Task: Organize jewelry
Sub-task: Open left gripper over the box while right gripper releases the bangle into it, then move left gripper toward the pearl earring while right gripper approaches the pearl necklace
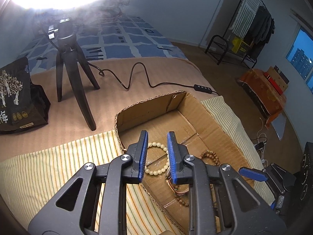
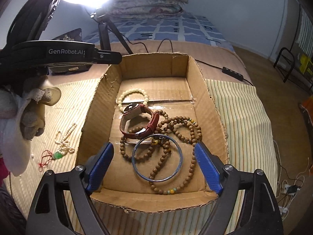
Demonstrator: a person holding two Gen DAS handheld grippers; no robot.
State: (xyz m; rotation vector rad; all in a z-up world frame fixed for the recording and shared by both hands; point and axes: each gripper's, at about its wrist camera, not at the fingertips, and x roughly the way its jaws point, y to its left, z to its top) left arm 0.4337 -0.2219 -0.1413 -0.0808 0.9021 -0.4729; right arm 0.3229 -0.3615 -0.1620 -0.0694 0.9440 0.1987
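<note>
An open cardboard box [image 2: 101, 105] lies on a striped cloth [image 2: 240, 117]. Inside it are a cream bead bracelet [image 2: 133, 92], a watch with a red-brown strap [image 2: 150, 121], tangled wooden bead strands [image 2: 183, 119] and a silvery bangle [image 2: 137, 166]. My right gripper [image 2: 154, 146] stands wide open above the bangle, touching nothing. My left gripper [image 1: 157, 135] hovers over the cream bracelet [image 1: 154, 173] with a narrow gap between its jaws and nothing in them. A pearl necklace [image 2: 65, 139] and a green pendant on red cord [image 2: 57, 154] lie on the cloth left of the box.
A black tripod lamp [image 1: 66, 58] stands on the bed behind the box, and its cable with a switch [image 1: 203, 87] runs past the box's far wall. A dark printed bag [image 1: 17, 98] sits at the left. A gloved hand [image 2: 29, 113] holds the left gripper.
</note>
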